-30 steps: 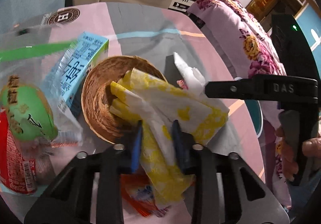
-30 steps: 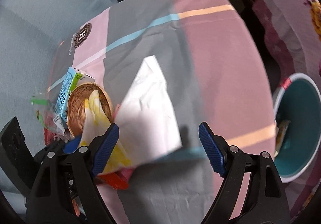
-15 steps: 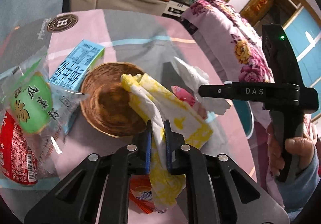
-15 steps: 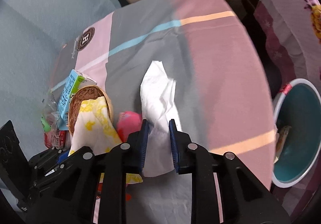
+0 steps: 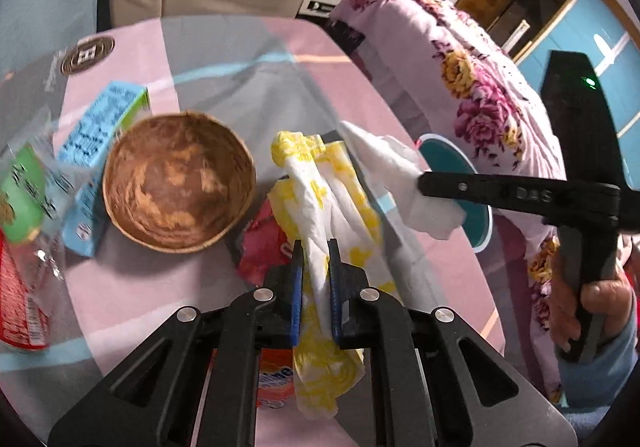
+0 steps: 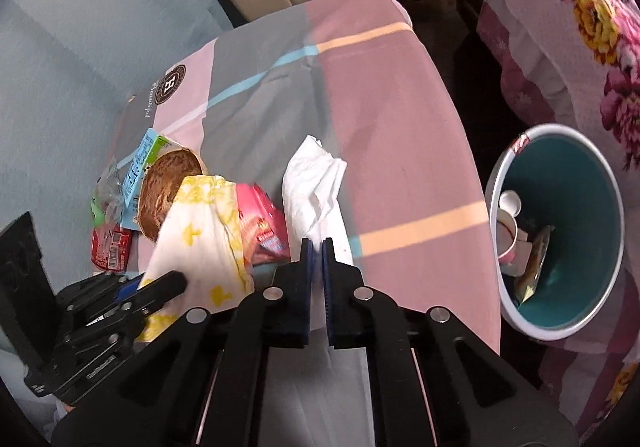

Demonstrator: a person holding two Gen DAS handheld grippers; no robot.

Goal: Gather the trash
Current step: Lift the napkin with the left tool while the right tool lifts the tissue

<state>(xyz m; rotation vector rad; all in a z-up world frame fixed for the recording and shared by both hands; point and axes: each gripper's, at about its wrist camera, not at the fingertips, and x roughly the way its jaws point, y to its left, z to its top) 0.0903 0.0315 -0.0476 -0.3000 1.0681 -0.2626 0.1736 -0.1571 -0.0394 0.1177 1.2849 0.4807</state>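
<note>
We have both tongs loaded. left gripper [image 5: 315,247] is clamped on the yellow-print napkin [image 5: 320,183], pinched mid-length so both ends hang free: one end fans out ahead of the jaws, the other droops under them. right gripper [image 6: 316,245] has just been closing and is now clamped on the white tissue [image 6: 316,183], which stands crumpled ahead of the tips with its tail trailing below. Soft paper, so pinching a bunch of it looks enough to carry it

Teal bin [image 6: 560,231] sits off the table edge, to the right of the right tongs and lower, already holding a few cups and wrappers. We judge that is why both loads are held up off the cloth: ready to swing across

Still on the table: pink snack wrapper [image 6: 260,223] just left of the right jaws, woven bowl [image 5: 180,183] ahead-left of the left jaws, blue carton [image 5: 100,151] beyond it, red can [image 6: 110,247] and green-label bag [image 5: 20,187] further left
</note>
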